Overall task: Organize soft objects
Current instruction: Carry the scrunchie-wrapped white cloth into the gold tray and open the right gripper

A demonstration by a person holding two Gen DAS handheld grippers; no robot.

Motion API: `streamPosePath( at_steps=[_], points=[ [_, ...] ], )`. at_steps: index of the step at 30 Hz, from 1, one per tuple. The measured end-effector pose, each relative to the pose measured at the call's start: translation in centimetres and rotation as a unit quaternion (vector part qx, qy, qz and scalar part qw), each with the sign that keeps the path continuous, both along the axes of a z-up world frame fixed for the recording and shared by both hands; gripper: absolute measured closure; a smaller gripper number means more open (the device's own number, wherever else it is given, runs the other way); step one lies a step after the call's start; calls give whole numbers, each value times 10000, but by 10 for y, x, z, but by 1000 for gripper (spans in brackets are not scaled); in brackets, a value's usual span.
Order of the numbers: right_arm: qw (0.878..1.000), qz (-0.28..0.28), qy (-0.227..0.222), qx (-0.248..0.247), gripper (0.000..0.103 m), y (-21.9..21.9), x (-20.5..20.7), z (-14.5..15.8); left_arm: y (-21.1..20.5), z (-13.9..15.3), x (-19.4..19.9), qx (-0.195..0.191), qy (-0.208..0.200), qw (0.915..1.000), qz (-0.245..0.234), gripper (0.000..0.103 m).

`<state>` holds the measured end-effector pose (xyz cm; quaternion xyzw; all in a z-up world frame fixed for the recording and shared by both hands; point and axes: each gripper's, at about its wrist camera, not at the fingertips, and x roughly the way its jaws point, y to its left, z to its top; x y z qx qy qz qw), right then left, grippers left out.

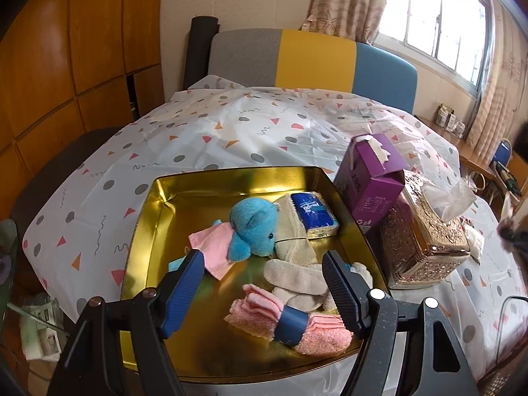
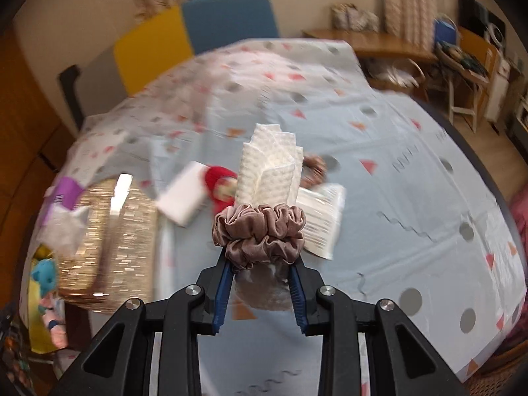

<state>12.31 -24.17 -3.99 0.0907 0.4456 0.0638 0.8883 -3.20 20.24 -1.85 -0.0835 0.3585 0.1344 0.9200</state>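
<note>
A: How far along is the sorting, biggest thing first?

B: The gold tin [image 1: 158,198] on the patterned tablecloth [image 1: 231,125] already holds most of the soft things: a blue plush toy [image 1: 252,231], a pink cloth [image 1: 214,247] under it, cream socks [image 1: 297,277], a banded pink sock bundle [image 1: 290,323] at the near edge and a blue tissue pack [image 1: 315,214] at the back.

A: And the left gripper [image 1: 264,283]?

B: Released, jaws wide, nothing between them, hovering over the tin's near half.

A: The right one?

B: The right gripper [image 2: 260,264] is clenched on a folded white cloth [image 2: 269,171] ringed by a brown scrunchie [image 2: 260,224]. The bundle stands clear above the table, well to the right of the tin, beyond the gold tissue box [image 2: 109,237].

A: What remains?

B: I judge that bundle goes into the tin next. Behind it, on the cloth, lie a red item [image 2: 219,181], a white packet [image 2: 321,221] and something brown, too blurred to name. So, well past halfway, I'd say, with a few pieces left.
</note>
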Motion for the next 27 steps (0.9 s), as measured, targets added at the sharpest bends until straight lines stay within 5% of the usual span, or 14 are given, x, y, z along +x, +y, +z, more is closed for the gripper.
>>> streamPosePath(
  at_steps=[5, 11, 18, 27],
  points=[
    [9920, 999, -768, 64, 72, 75, -20, 62, 17, 3, -9, -27, -87, 9996, 252, 28],
    [9622, 2509, -1051, 110, 72, 198, -45, 92, 37, 3, -16, -144, -144, 9986, 493, 28],
    [9310, 3624, -361, -246, 70, 331, -35, 34, 54, -6, -17, -284, -102, 9974, 650, 28],
    [9259, 3623, 329, -1021, 62, 385, -13, -49, 64, -17, -16, -238, -12, 9970, 742, 28]
  ],
)
